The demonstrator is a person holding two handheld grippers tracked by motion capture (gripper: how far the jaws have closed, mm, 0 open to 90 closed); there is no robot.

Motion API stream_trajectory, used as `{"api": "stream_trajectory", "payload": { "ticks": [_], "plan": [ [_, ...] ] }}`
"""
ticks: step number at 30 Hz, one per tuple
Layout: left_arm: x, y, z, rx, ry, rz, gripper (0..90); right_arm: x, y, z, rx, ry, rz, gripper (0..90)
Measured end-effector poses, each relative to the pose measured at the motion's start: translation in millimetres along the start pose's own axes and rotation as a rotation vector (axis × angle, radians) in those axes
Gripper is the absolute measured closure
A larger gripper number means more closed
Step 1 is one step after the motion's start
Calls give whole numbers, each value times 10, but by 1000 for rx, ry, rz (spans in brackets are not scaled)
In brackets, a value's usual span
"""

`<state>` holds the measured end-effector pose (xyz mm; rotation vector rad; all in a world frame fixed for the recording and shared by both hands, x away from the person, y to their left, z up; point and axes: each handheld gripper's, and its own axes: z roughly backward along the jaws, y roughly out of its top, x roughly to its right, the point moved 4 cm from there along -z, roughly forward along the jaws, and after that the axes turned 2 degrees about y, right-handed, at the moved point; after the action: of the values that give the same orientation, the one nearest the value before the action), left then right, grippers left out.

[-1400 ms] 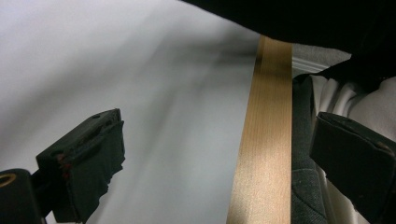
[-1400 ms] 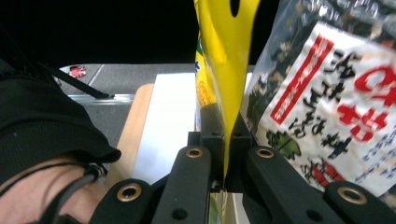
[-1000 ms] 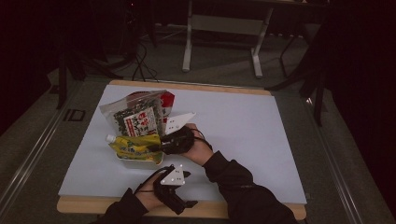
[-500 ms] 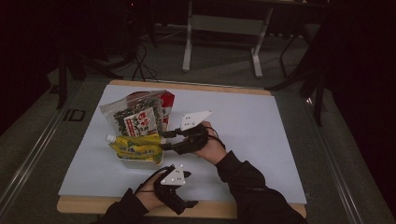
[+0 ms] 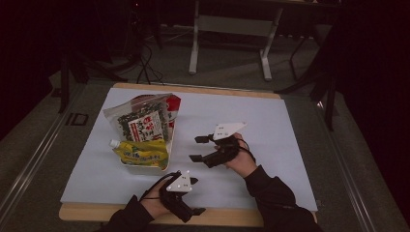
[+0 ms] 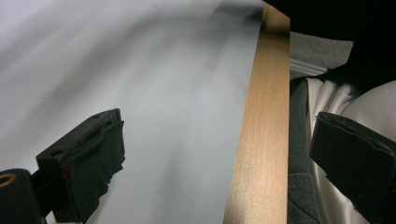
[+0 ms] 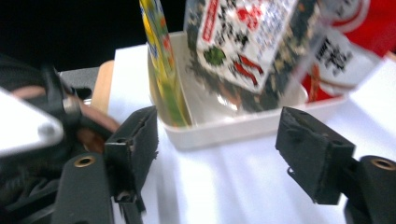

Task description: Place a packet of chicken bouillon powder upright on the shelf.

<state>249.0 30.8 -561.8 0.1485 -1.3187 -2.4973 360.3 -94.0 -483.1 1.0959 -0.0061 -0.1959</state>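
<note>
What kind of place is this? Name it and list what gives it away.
Probably a lab or studio set up for recording, not a home. A wooden table covered with a white sheet stands on grey carpet amid dark surroundings, with a metal stand's legs and loose cables on the floor behind it.

Three cameras, one surface (image 5: 270, 159): one fixed overhead, one riding each hand tool.

The high view looks forward and down from afar; the right gripper view faces the white tray (image 7: 261, 126) closely, sharing it with the high view; the left gripper view skims the near edge.
</note>
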Motion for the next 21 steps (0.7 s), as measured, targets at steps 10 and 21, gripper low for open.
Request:
{"api": "stream_trajectory", "payload": {
  "ticks": [10,21],
  "plan": [
    [-3,-2,-11,2,-3,3,48,73,-376,204,-27,-51,-53,235],
    [-2,2,-4,3,-8,2,48,29,-656,383,-8,-84,-108,206]
  ]
}}
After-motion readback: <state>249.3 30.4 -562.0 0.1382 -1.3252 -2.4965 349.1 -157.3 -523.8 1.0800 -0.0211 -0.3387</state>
